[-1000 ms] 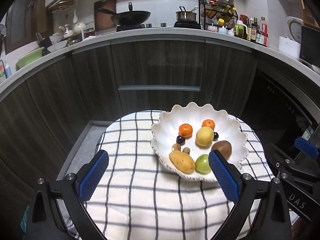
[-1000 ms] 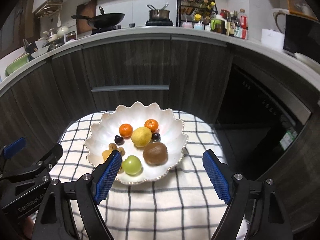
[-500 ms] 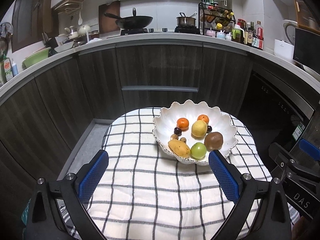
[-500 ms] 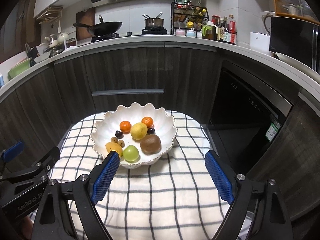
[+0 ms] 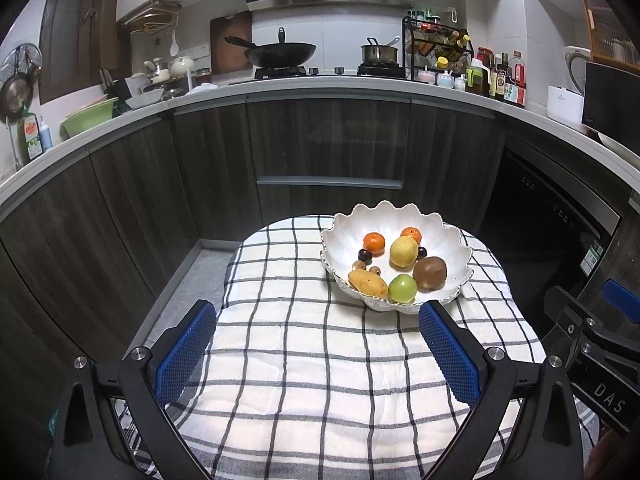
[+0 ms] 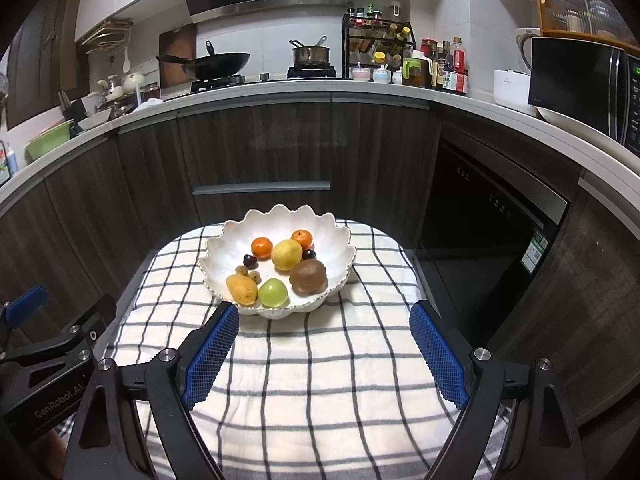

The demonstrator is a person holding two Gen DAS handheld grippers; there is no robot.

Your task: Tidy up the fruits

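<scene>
The bowl point(image 6: 280, 264) of fruit sits mid-frame, just above the right tool point(image 6: 324, 344). The left tool point(image 5: 320, 344) sees it up right. Both tools are wide and empty.

bowl point(image 5: 460, 250) 1 | tangerines point(image 5: 374, 241) 2 | kiwi point(image 5: 430, 273) 1 | cherries point(image 5: 364, 255) 2

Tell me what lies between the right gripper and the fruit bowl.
Only bare checked cloth lies between the open right gripper and the white bowl, with nothing on that stretch. The right wrist view shows it best.
</scene>
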